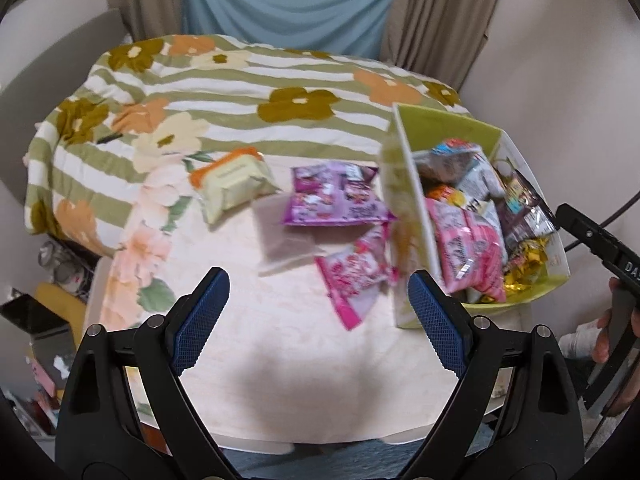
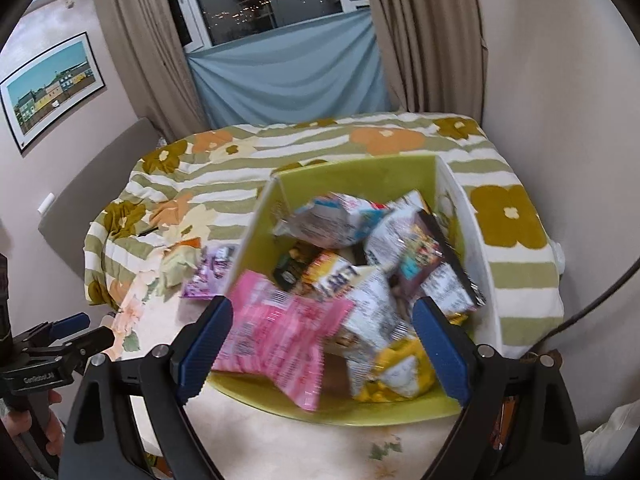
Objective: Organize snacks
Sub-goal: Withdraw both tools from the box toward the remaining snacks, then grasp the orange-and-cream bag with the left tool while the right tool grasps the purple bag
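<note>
Here I see my left gripper spread wide, empty, over the table; my right gripper gapes empty above the snack-filled bin.

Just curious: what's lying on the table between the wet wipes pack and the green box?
A purple snack bag, seen in the left wrist view.

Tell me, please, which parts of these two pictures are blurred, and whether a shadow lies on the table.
Left wrist view: the purple packet, the pink packet and the green box are smeared by motion, while the left gripper looks sharp; a soft shadow darkens the table near the camera. Right wrist view: the packets in the box, such as the pink bag, are blurred; the right gripper stays crisp.
</note>
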`<act>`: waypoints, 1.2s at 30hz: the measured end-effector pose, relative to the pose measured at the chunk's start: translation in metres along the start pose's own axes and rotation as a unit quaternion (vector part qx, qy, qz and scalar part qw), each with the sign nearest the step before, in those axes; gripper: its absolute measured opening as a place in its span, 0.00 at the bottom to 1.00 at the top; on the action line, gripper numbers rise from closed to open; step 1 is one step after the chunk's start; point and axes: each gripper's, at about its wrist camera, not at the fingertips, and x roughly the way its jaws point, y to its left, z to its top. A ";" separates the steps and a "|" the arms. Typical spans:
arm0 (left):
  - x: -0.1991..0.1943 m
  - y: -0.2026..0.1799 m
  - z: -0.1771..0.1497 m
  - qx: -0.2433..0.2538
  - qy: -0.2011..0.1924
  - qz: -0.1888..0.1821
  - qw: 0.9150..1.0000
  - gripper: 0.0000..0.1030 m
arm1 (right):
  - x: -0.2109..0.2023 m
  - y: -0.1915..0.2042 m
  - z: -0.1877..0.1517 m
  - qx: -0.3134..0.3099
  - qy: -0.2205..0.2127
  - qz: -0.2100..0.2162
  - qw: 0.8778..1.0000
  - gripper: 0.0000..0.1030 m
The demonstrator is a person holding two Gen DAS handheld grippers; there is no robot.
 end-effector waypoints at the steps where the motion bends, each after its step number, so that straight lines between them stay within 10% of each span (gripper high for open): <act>1: -0.001 0.006 0.002 -0.001 -0.002 0.000 1.000 0.88 | 0.000 0.007 0.002 -0.001 -0.003 0.001 1.000 0.87; 21: 0.040 0.146 0.096 0.077 0.031 -0.049 0.995 0.88 | 0.073 0.166 0.029 -0.001 0.013 -0.033 0.999 0.87; 36: 0.167 0.139 0.114 0.188 0.118 -0.103 0.970 0.88 | 0.186 0.192 0.007 -0.011 0.102 -0.123 0.987 0.87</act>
